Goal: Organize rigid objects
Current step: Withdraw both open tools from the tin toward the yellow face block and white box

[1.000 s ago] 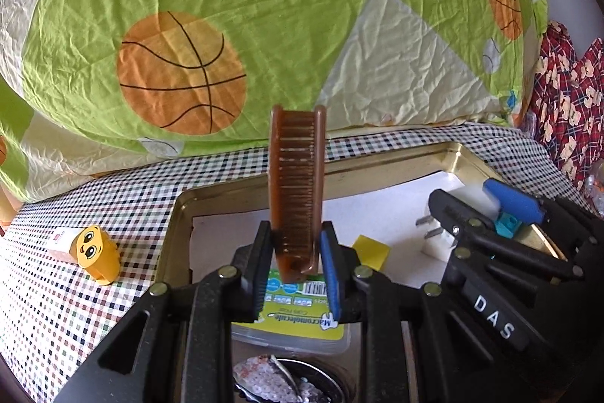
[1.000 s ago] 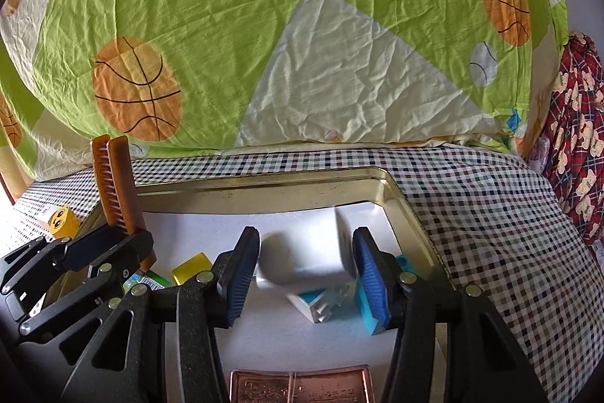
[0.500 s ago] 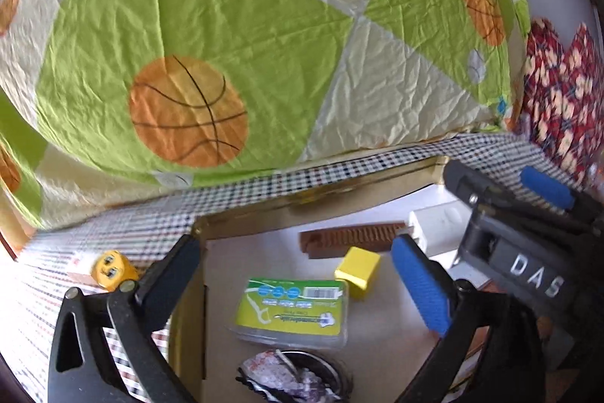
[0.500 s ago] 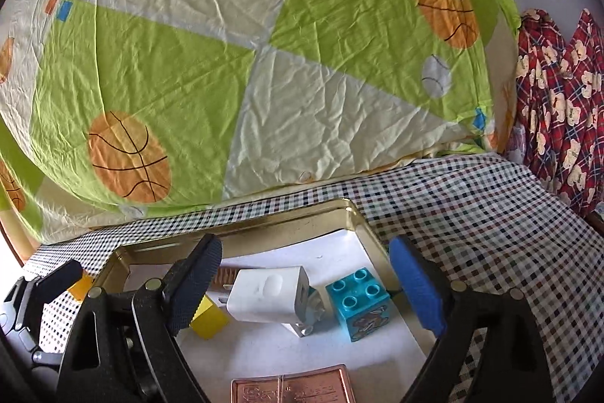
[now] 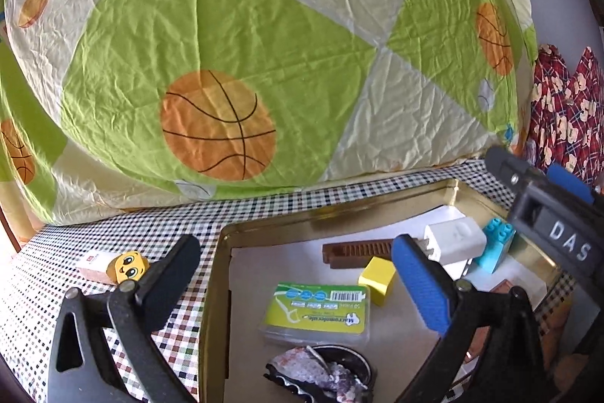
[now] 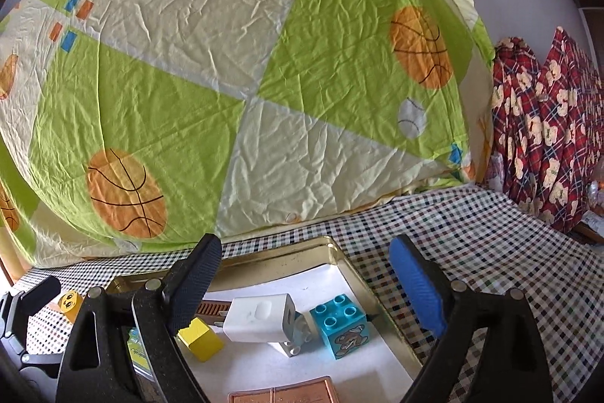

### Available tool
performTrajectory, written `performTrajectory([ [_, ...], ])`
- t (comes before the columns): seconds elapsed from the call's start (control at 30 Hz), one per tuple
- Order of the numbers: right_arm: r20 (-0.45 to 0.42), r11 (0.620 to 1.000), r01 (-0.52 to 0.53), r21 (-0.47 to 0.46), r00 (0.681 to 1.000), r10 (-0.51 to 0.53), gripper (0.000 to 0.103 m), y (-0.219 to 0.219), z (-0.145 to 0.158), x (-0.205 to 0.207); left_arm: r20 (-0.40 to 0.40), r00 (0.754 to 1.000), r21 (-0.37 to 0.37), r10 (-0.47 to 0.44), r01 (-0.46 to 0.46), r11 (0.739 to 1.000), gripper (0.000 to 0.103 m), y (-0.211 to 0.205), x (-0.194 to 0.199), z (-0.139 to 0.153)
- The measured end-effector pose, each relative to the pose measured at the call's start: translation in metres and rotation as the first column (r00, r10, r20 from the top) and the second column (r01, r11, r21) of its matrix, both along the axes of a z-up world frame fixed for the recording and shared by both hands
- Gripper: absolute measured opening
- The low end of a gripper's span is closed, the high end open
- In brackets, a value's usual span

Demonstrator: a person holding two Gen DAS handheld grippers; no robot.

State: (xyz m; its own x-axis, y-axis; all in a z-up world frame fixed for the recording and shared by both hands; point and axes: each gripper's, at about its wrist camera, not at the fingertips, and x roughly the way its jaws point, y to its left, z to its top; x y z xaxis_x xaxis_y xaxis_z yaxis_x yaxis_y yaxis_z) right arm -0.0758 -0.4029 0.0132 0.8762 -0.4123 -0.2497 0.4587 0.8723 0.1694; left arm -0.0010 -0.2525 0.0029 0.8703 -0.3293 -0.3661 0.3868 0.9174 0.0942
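A gold metal tray (image 5: 222,240) lined with white paper lies on the checked cloth. In it a brown comb (image 5: 355,250) lies flat at the back. Beside the comb are a yellow block (image 5: 377,280), a white charger (image 5: 453,238) and a blue toy brick (image 5: 494,244). My left gripper (image 5: 294,252) hangs open above the tray's near left part, with nothing between its fingers. My right gripper (image 6: 305,248) is open too, above the charger (image 6: 260,318) and blue brick (image 6: 341,325), touching neither. A yellow face brick (image 5: 126,265) sits outside the tray on the left.
A green floss box (image 5: 317,312) and a round dish with crumpled foil (image 5: 324,376) lie at the tray's front. A copper plate (image 6: 283,393) lies at its near edge. A big basketball-print quilt (image 5: 226,63) rises right behind the tray. Red patterned cloth (image 6: 547,138) hangs at the right.
My left gripper opened and let go of the comb, which went from upright to flat in the tray. My right gripper widened off the charger. Both drew back and tilted up.
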Motion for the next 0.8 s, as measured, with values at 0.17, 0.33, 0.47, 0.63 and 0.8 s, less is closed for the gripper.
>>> performTrajectory([
  [0.17,0.035,0.999,0.016,-0.044,0.999,-0.015,0.092,0.013,0.005,-0.01,0.005,1.0,-0.023,0.028,-0.028,0.999,0.102,0.011,-0.003,0.0],
  [0.33,0.05,0.998,0.003,-0.061,0.999,0.0,0.092,0.031,0.007,-0.015,0.004,0.998,-0.037,0.056,-0.056,0.998,0.102,0.031,-0.007,-0.001],
  [0.47,0.037,0.996,-0.005,-0.085,0.999,0.008,0.092,0.044,0.007,-0.015,0.024,0.996,-0.002,0.082,-0.082,0.997,0.102,0.048,-0.008,-0.002],
  [0.63,0.025,0.997,-0.025,-0.068,0.999,0.027,0.092,0.062,0.006,-0.014,0.016,0.993,0.005,0.116,-0.116,0.993,0.102,0.075,-0.002,-0.003],
  [0.8,-0.015,0.993,-0.074,-0.097,0.997,0.073,0.092,0.089,0.004,-0.004,0.01,0.989,0.035,0.144,-0.145,0.989,0.102,0.1,0.006,-0.005],
])
